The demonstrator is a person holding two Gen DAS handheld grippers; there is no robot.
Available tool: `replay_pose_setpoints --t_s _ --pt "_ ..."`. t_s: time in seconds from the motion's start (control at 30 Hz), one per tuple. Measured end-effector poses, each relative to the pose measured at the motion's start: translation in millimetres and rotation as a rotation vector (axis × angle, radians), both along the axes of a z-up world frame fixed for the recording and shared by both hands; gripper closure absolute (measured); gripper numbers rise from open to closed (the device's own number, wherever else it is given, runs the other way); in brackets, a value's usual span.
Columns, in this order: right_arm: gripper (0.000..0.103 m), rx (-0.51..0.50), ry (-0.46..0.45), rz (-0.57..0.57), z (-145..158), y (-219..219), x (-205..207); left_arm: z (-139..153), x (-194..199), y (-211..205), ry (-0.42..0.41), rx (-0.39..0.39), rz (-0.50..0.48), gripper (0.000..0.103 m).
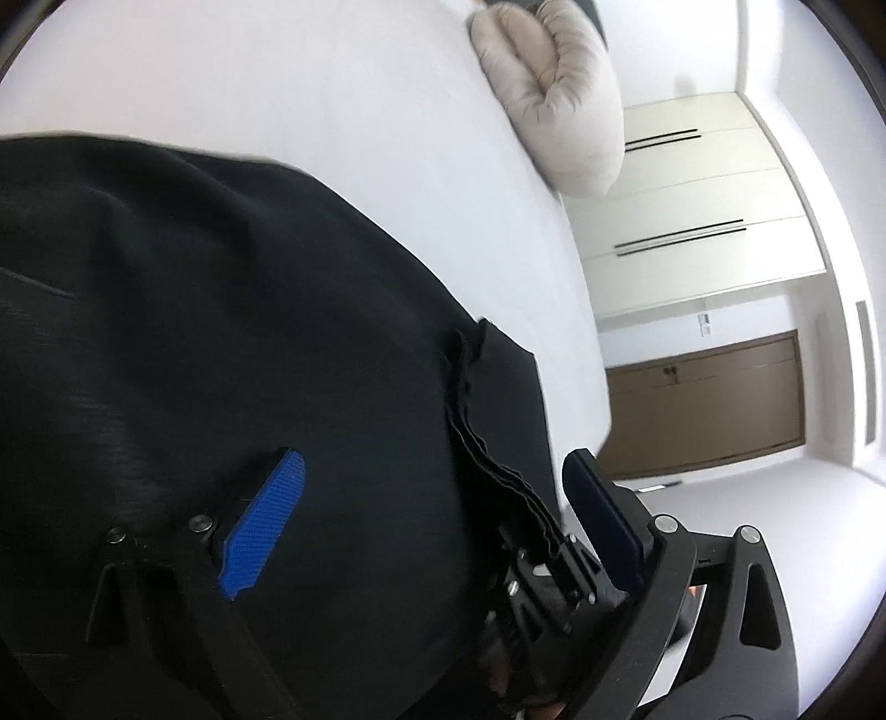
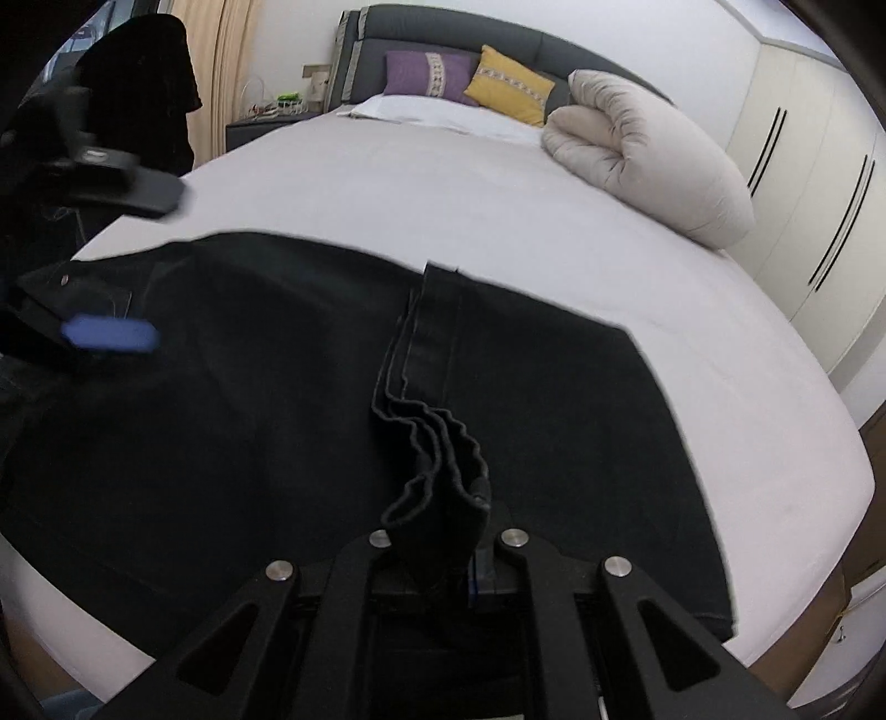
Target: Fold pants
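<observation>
The right hand-held gripper [image 2: 443,559] at the lower centre clamps the bunched hems of the black pants [image 2: 249,399] lying on the bed [image 2: 443,183]. The left hand-held gripper [image 1: 432,498] hovers, released. Best to lay the hems flat and aligned before letting go.

Bare sheet [image 2: 443,188] beyond pants [image 2: 249,387]; duvet [image 2: 648,155] right.

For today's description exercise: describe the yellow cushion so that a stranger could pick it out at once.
Start at the bed and look to its dark headboard. Two cushions lean there side by side; the yellow cushion is the right one, nearer the rolled duvet, unlike the purple cushion beside it.
</observation>
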State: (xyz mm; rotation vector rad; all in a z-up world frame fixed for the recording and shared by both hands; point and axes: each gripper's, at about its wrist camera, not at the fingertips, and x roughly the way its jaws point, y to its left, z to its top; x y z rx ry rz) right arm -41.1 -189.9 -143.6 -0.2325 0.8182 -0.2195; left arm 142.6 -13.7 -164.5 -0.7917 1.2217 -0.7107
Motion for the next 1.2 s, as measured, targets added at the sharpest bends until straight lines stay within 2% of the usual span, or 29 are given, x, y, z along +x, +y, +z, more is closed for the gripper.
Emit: replay_pose_setpoints --t_s 0.13,0.27,0.33,0.37,0.4,0.5,0.67,0.83,1.1,1.2 --pt "0.094 -0.085 -0.045 0.032 20.2 22.6 -7.6 0.5 16.7 -42.5 0.039 -0.006 -0.122 0.008" --pt "0.094 -0.127 -0.061 0.072 28.0 44.1 -12.3 -4.2 29.3 -67.1 0.065 0.052 -0.196 0.01" --pt "0.094 -0.142 -0.066 0.099 31.2 56.2 -14.2 -4.5 33.0 -70.2 0.054 0.076 -0.228 0.027" --pt "0.094 -0.149 -0.065 0.114 32.0 60.8 -14.6 -4.8 34.7 -69.4 0.054 0.081 -0.239 0.056" --pt "0.094 -0.153 -0.062 0.128 32.4 66.2 -14.9 -5.8 36.0 -66.8 0.058 0.089 -0.245 0.079" --pt "0.094 -0.165 -0.05 0.175 33.0 84.5 -15.5 -3.3 40.1 -49.5 0.031 0.102 -0.243 0.09" --pt "0.094 -0.202 -0.02 0.278 24.9 119.8 -14.4 8.5 39.1 -19.8 -0.041 0.16 -0.256 0.093" --pt "0.094 -0.205 0.017 0.339 15.4 150.0 -4.7 -0.5 39.5 8.8 -0.033 0.194 -0.219 0.094" --pt "0.094 -0.203 0.085 0.366 2.8 157.8 16.5 -20.2 39.1 20.4 -0.019 0.23 -0.18 0.094" --pt "0.092 -0.172 0.119 0.36 -6.2 156.6 22.4 -26.9 37.9 23.0 -0.026 0.254 -0.173 0.093"
